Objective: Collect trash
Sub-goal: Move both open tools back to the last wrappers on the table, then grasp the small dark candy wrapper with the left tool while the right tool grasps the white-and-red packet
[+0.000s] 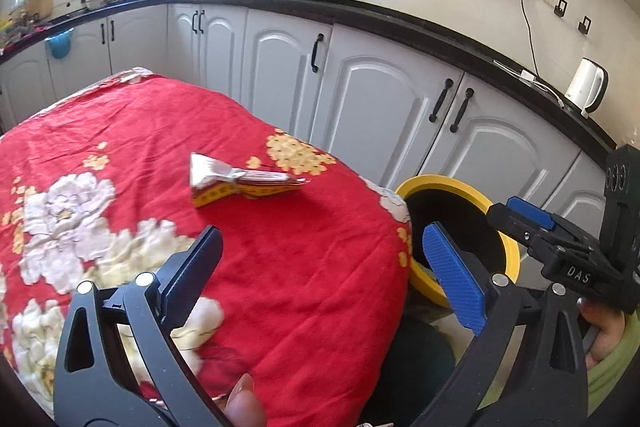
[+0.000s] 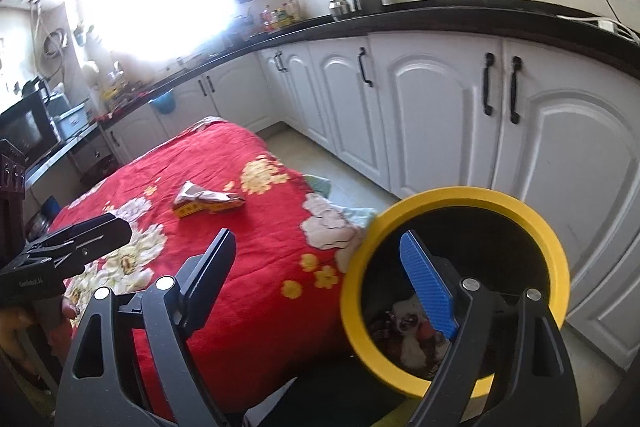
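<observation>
We see a crinkled foil-and-paper wrapper [image 1: 236, 185] lying on soft, creased red floral cloth [image 1: 280, 267]. Beside the cloth, the bin's yellow rim [image 2: 460, 197] looks like matt plastic. Behind it, the white cabinet doors [image 2: 440, 115] are smooth and glossy.

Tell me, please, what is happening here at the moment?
A person is clearing trash off a table with a red floral cloth. One crumpled wrapper still lies on it, untouched. The left hand-held gripper is open and empty above the cloth. The right hand-held gripper is open too, beside the yellow-rimmed bin, which already holds some trash.
</observation>
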A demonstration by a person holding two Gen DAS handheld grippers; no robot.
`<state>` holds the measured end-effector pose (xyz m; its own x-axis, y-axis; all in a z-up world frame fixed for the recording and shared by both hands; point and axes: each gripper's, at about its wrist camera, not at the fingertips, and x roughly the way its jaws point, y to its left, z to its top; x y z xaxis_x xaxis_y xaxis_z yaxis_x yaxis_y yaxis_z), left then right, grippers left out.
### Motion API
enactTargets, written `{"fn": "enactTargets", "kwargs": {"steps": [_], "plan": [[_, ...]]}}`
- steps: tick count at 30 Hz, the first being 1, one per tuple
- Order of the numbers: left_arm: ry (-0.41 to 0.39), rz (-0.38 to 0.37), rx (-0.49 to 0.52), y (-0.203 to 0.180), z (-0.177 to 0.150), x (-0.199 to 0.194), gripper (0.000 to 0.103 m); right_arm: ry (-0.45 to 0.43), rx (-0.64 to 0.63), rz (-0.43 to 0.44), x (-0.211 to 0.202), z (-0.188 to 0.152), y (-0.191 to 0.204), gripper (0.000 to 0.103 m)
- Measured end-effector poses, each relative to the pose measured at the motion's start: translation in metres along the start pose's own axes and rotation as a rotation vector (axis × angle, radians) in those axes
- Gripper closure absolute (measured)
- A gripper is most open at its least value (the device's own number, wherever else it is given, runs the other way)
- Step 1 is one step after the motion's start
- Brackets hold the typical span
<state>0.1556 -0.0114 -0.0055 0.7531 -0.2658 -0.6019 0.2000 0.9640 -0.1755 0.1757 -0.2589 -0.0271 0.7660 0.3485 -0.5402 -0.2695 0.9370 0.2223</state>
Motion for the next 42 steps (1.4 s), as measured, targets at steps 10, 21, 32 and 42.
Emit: {"fn": "enactTargets", "kwargs": {"steps": [10, 21, 32, 42], "plan": [[0.012, -0.019, 0.055, 0.048, -0.016, -0.026, 0.011, 0.033, -0.07, 0.035, 0.014, 0.001, 0.037, 0.02], [0.077, -0.052, 0.152, 0.081, -0.043, -0.039, 0.011, 0.108, -0.142, 0.086, 0.063, 0.015, 0.076, 0.02], [0.232, -0.118, 0.326, 0.087, -0.076, -0.023, 0.03, 0.227, -0.345, 0.1, 0.156, 0.038, 0.123, 0.018], [0.301, -0.165, 0.358, 0.084, -0.088, -0.003, 0.06, 0.349, -0.532, 0.09, 0.221, 0.041, 0.149, 0.018]]}}
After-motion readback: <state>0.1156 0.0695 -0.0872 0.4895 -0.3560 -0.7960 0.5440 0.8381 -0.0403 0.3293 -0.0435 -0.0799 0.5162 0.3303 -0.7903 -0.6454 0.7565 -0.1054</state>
